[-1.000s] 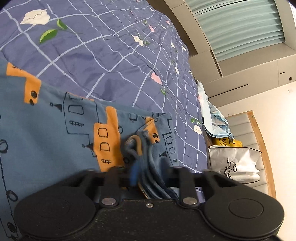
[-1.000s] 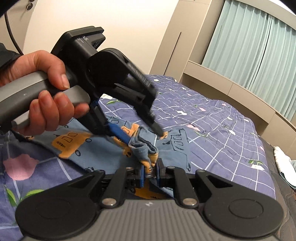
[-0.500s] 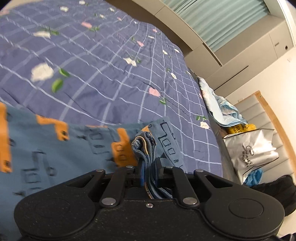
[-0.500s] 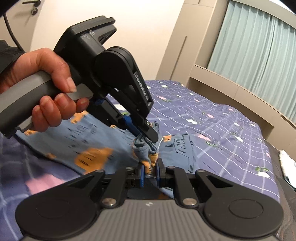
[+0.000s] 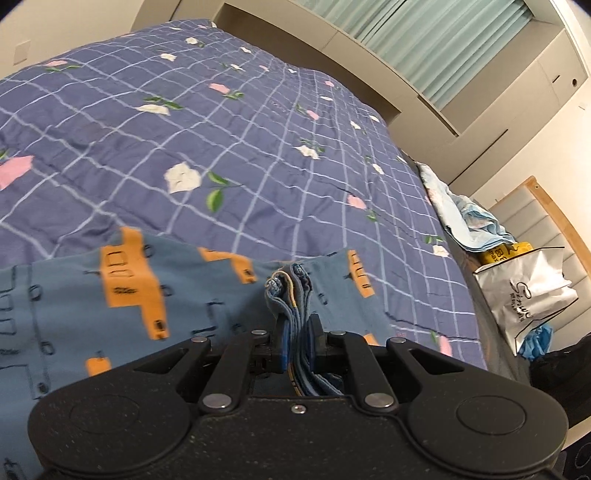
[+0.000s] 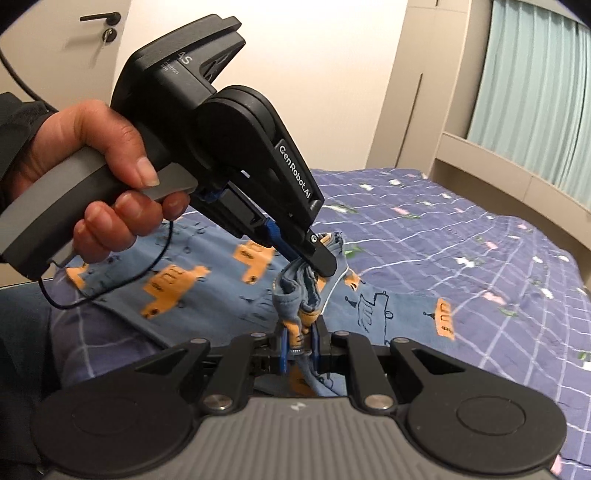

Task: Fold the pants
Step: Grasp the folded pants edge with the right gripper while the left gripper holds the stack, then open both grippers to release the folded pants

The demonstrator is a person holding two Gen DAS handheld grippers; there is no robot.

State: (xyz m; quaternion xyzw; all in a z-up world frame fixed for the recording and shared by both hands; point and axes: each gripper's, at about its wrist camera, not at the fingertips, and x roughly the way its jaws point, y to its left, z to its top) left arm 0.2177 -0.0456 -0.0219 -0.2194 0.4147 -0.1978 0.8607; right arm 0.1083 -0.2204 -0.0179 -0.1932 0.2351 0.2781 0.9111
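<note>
What I can't make out from here

The pants (image 5: 110, 314) run off my left-wrist view's left edge and under the gripper body. Lettering on the white bag (image 5: 524, 306) is too small to read; the yellow package (image 5: 506, 253) behind it is mostly hidden.

Even, warm indoor light fills both views. Fisheye distortion bends the edges, corners fall dark, and the bedspread (image 5: 258, 147) blurs slightly.

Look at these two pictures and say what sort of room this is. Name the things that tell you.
Most likely a bedroom: a bed with a purple flowered quilt, pale green curtains over a built-in ledge, and a door with a handle.
</note>
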